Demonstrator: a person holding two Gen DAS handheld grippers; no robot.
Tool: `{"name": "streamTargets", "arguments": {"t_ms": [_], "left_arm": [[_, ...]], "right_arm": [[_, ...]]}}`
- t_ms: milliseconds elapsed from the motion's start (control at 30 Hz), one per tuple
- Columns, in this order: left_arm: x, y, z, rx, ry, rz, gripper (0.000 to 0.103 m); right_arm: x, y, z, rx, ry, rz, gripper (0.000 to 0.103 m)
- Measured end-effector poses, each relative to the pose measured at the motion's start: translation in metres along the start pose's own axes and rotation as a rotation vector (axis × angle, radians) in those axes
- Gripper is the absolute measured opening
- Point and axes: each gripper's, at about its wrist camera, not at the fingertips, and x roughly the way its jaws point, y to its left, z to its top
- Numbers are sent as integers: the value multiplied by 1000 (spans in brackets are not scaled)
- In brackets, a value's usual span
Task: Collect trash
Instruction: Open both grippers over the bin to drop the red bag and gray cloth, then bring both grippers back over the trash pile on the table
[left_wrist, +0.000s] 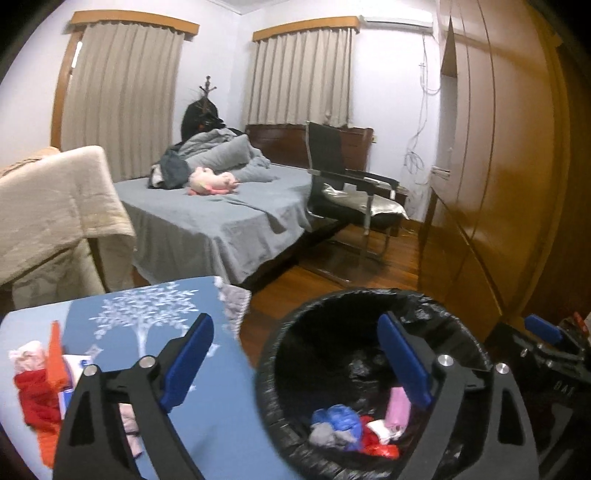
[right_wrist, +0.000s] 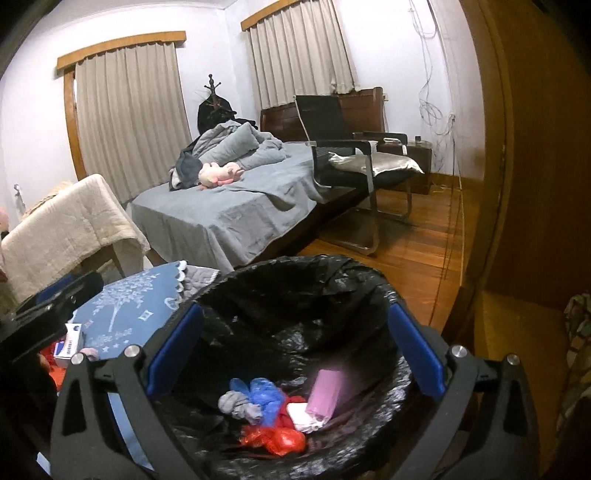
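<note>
Trash sits in two places. In the left wrist view, a heap of it, red (left_wrist: 35, 400) and orange scraps (left_wrist: 55, 356) with a small white box (left_wrist: 75, 363), lies on the blue tree-print cloth (left_wrist: 147, 317) at the near left. The rest is at the bottom of the black-lined bin (left_wrist: 369, 369) at the near right: a blue wad (left_wrist: 338, 415), a grey wad (left_wrist: 325, 435), a red piece (left_wrist: 380, 448) and a pink pack (left_wrist: 399, 408). The left gripper (left_wrist: 295, 365) straddles the gap between cloth and bin, jaws wide with nothing between them. The right gripper's blue tip (left_wrist: 543, 328) shows at the far right edge.

In the right wrist view, the right gripper (right_wrist: 295, 354) hangs over the bin's mouth (right_wrist: 295, 280), jaws wide and empty, and the pink pack (right_wrist: 327, 393) appears smeared, as if caught falling onto the pile below. The step in hand therefore looks like a drop into the bin. Next, a gripper would need to swing left to the heap on the cloth and close on a single piece.

Only the left view shows how much trash is left on the cloth. The right view shows just the box (right_wrist: 68, 345) and a sliver of red, but gives a fuller look into the bin, including a white piece (right_wrist: 301, 413).
</note>
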Motion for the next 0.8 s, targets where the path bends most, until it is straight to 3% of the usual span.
{"name": "streamTargets", "arguments": {"t_ms": [267, 800], "left_arm": [[-39, 44, -18, -17, -3, 102, 92], [-98, 153, -59, -89, -5, 354, 92]], "right_arm": [[-1, 44, -6, -28, 17, 75, 98], [7, 171, -28, -152, 60, 267, 98]]}}
